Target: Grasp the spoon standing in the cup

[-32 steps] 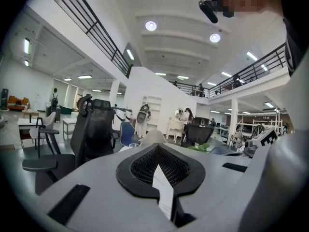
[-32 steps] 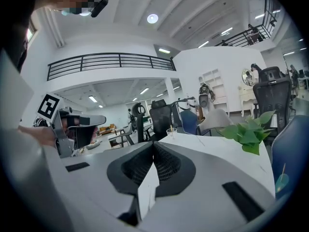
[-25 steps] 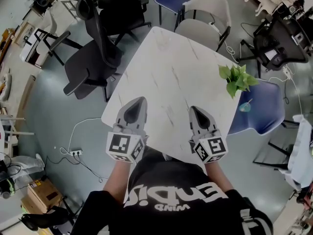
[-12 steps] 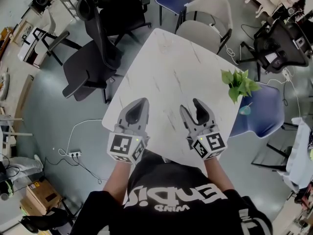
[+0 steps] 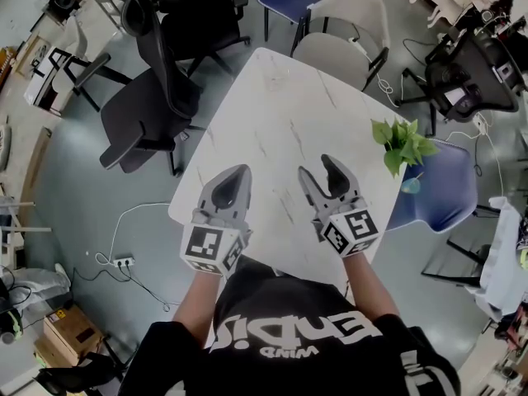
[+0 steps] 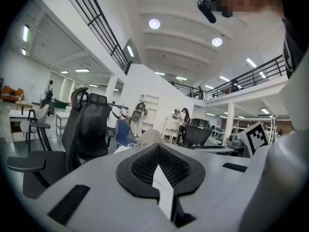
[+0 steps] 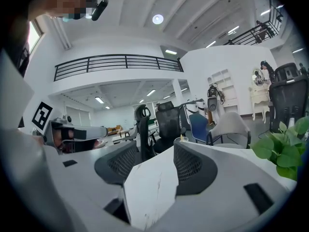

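Observation:
A small clear cup point(image 5: 276, 73) stands near the far corner of the white marble table point(image 5: 272, 130). It shows tiny in the right gripper view as the cup point(image 7: 182, 140), with a thin spoon handle just poking out, and in the left gripper view as the cup point(image 6: 129, 145). Both grippers hover over the near edge, far from the cup. My left gripper point(image 5: 233, 180) is shut and holds nothing. The jaws of my right gripper point(image 5: 318, 172) are opening, spread apart, with only bare tabletop between them.
A leafy green plant point(image 5: 403, 143) sits at the table's right edge, close to my right gripper. Black office chairs point(image 5: 157, 81) stand to the left, a beige chair point(image 5: 346, 23) beyond the far corner, a blue chair point(image 5: 437, 188) on the right.
My right gripper's jaws went from shut to spread wide, and it shifted slightly forward and left. The left gripper stayed put.

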`<state>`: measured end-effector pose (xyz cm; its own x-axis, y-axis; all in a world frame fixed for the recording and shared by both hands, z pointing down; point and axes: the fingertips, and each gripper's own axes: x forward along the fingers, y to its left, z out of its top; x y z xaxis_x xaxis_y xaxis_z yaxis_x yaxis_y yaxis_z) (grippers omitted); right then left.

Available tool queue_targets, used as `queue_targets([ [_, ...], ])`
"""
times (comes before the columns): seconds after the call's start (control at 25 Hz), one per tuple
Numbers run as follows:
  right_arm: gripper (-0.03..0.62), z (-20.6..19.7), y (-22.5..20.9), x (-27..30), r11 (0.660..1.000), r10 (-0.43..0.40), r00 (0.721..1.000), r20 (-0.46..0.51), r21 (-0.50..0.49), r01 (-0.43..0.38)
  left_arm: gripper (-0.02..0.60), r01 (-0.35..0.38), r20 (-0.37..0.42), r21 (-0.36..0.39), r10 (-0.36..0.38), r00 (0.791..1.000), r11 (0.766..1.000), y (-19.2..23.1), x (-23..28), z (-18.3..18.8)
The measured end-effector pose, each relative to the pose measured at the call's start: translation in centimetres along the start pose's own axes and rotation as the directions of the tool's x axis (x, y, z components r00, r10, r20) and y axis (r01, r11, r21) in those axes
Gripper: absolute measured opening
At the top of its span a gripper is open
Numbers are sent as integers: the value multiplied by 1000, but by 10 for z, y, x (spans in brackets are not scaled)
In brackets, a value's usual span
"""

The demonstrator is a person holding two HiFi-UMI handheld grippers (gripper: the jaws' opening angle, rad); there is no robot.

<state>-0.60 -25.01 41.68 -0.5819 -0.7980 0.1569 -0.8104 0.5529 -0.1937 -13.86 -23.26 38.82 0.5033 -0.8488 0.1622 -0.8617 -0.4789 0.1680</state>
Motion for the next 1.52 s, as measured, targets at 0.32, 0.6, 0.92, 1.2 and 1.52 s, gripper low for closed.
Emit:
queue_targets([
  [0.32,209,0,-27,50,1000,-9,1000,-10,-25,8,14,5,-10,-3,-5,1000,1000,5,9,-7],
  [0.6,209,-10,-51,101,998,-13,998,-54,-56,10,14,-7,-27,-11,6,1000,1000,20,20,-13],
  [0.92,209,-24,-80,159,998,-22,994,-111,-69,15,14,0,-54,-30,-2,999,1000,30,39,-24],
  [1.2,209,-31,-108,205,997,-54,989,-138,-57,47,14,8,-84,-48,-12,996,999,44,55,-34],
  [1.52,199,-38,-125,245,995,-75,986,-152,-70,65,14,13,-122,-59,-20,992,998,62,72,-48],
])
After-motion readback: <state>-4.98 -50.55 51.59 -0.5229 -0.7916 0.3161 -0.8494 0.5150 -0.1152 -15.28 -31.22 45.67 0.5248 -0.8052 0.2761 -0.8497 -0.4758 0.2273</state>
